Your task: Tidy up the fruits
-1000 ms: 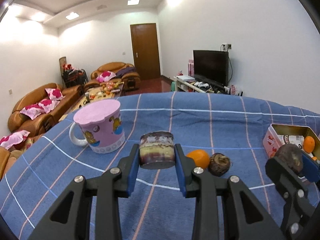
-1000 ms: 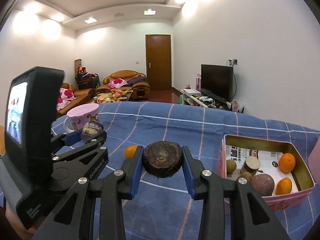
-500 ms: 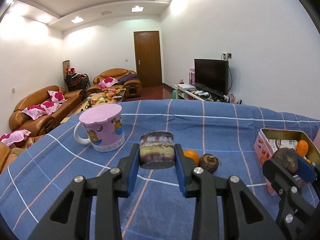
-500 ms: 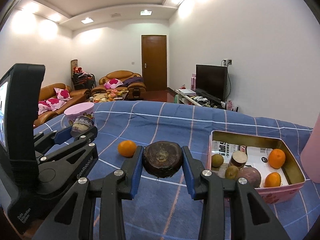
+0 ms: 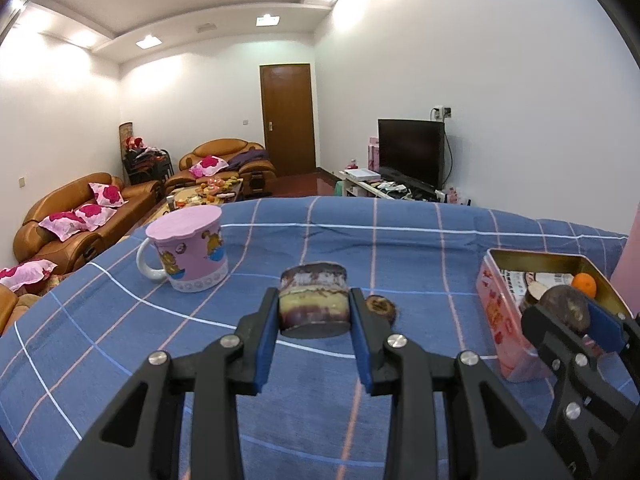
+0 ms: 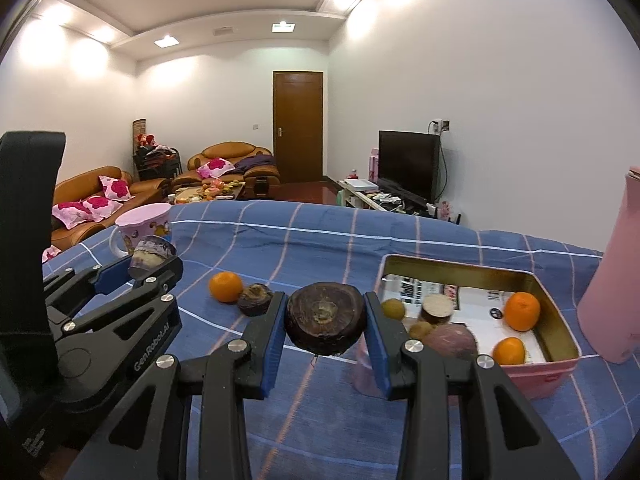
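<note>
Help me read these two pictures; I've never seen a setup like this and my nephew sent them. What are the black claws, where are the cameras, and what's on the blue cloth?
There is no robot. A person holds one two-finger gripper in each hand, and a wide-angle camera on each looks forward along its fingers. One picture comes from the left gripper, the other from the right gripper; each also catches the other at its edge.

The left is shut on a cut purple and yellow chunk. The right is shut on a dark round fruit.

On the blue checked cloth stand a pink mug and a pink tin box holding oranges and other fruit. A loose orange and a dark fruit lie beside each other. A pink bottle stands to the box's right.
</note>
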The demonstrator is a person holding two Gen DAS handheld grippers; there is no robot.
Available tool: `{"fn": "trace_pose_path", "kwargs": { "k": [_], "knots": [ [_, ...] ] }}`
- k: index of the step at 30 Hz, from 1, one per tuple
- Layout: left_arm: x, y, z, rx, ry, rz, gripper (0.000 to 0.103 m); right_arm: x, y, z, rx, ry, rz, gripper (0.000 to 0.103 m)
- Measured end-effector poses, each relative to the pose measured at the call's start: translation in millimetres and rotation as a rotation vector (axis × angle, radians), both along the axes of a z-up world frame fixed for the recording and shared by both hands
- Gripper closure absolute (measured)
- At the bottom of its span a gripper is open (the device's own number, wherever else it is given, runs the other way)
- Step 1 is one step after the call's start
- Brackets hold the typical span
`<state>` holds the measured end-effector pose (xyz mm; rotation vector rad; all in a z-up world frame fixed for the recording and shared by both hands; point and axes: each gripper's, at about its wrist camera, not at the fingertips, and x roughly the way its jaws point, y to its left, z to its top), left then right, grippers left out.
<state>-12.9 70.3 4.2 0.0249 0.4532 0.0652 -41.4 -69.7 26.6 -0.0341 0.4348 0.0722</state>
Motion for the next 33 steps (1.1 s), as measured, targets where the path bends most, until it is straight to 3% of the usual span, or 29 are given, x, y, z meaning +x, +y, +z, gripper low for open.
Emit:
{"fn": "trace_pose_path", "kwargs": {
  "k": [33],
  "knots": [
    [-16, -100, 4, 0.014, 0.01, -0.139, 0.067, -24, -95, 2, -0.045, -0.023, -0.096, 0.064]
  ]
}}
